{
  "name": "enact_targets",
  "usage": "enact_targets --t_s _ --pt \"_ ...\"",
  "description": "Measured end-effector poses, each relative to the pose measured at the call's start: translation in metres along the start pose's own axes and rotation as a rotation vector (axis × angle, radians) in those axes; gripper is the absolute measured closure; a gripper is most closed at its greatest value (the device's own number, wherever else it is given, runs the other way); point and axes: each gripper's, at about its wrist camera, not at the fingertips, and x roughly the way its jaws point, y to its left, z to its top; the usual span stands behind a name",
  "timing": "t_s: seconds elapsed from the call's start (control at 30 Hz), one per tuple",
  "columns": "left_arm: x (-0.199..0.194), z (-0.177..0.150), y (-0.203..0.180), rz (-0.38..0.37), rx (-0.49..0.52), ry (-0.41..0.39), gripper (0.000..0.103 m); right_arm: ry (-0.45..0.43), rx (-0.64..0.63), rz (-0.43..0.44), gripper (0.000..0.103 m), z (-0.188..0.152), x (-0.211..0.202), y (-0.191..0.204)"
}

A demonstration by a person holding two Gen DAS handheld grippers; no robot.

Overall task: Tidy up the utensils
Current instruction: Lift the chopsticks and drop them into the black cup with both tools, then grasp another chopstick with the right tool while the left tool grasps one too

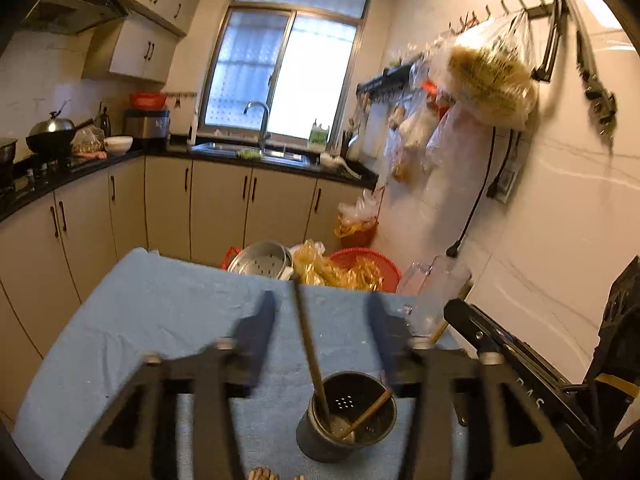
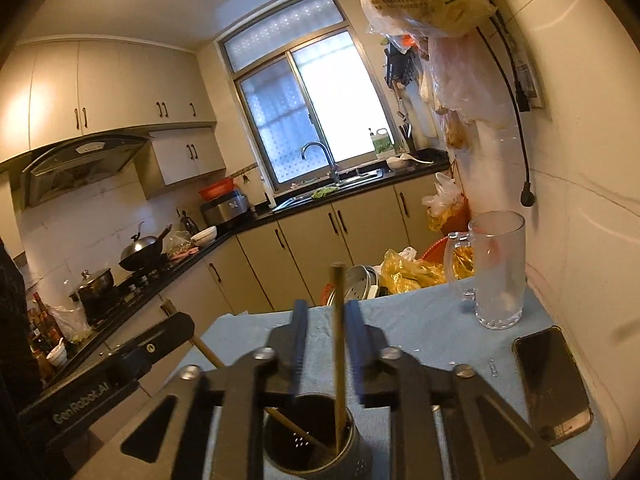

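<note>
Two chopsticks (image 1: pixel 310 344) are being contained in the perforated utensil holder (image 1: pixel 346 416) at 6 o'clock on the blue cloth (image 1: pixel 160 320), between the widely parted jaws of the left gripper (image 1: pixel 320 320). A narrow gap is being kept by the right gripper (image 2: pixel 327 320) around one upright chopstick (image 2: pixel 339 344); a glass mug (image 2: pixel 496 268) is being shown at 2 o'clock.

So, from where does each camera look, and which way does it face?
Left wrist: sits on the left gripper, looks down at the utensil holder and toward the window; open fingers show.
Right wrist: sits on the right gripper, looks over the same holder; fingers flank an upright chopstick.
Shared: holder, blue cloth, glass mug.
</note>
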Motion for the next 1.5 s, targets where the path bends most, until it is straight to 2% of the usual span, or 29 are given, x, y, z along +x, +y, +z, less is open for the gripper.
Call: enact_targets --t_s 0.03,0.1,0.13,0.23,0.37,0.47,0.57,0.63,0.77,0.83,0.87,0.93,1.0,1.2,1.3,1.4,1.5 --pt "-0.013 0.002 -0.001 0.013 0.016 -0.022 0.043 -0.008 -0.003 -0.004 0.069 0.001 -0.008 0.001" --pt "-0.028 0.005 -0.003 0.029 0.044 -0.034 0.039 -0.019 -0.005 -0.016 0.043 0.002 -0.024 0.005" --pt "-0.041 0.005 -0.003 0.040 0.064 -0.027 0.037 -0.027 -0.011 -0.016 0.040 0.003 -0.036 0.009" --pt "-0.074 0.001 0.005 0.064 0.076 -0.008 0.035 -0.058 -0.039 -0.015 0.037 0.000 -0.076 0.023" --pt "-0.116 -0.016 0.026 0.125 0.072 0.052 0.029 -0.078 -0.110 -0.019 0.026 -0.019 -0.131 0.047" --pt "-0.128 -0.035 0.045 0.157 0.037 0.112 0.028 -0.021 -0.098 -0.022 0.022 -0.048 -0.151 0.054" --pt "-0.125 -0.060 0.060 0.184 0.020 0.187 0.028 0.110 -0.048 -0.002 0.022 -0.076 -0.144 0.053" --pt "-0.116 -0.075 0.071 0.199 0.003 0.231 0.028 0.184 -0.047 -0.033 0.022 -0.094 -0.133 0.053" --pt "-0.095 -0.094 0.082 0.215 -0.001 0.294 0.028 0.319 -0.047 -0.028 0.032 -0.120 -0.102 0.052" --pt "-0.081 -0.103 0.085 0.192 0.011 0.324 0.029 0.358 -0.041 -0.026 0.037 -0.127 -0.089 0.049" --pt "-0.079 -0.108 0.087 0.188 0.015 0.333 0.029 0.378 -0.039 -0.024 0.044 -0.131 -0.080 0.049" --pt "-0.062 -0.116 0.089 0.171 0.025 0.364 0.037 0.421 -0.031 -0.035 0.047 -0.138 -0.062 0.047" --pt "-0.046 -0.123 0.088 0.158 0.038 0.400 0.041 0.456 -0.034 -0.033 0.058 -0.145 -0.045 0.046" --pt "-0.005 -0.141 0.091 0.105 0.052 0.486 0.061 0.564 -0.039 -0.051 0.071 -0.169 0.004 0.044" --pt "0.003 -0.146 0.091 0.082 0.054 0.517 0.063 0.618 -0.021 -0.045 0.076 -0.176 0.020 0.040" --pt "0.007 -0.150 0.085 0.069 0.074 0.535 0.064 0.635 -0.043 -0.066 0.080 -0.177 0.031 0.040" --pt "0.013 -0.153 0.084 0.060 0.074 0.560 0.073 0.645 -0.069 -0.084 0.084 -0.176 0.037 0.044"
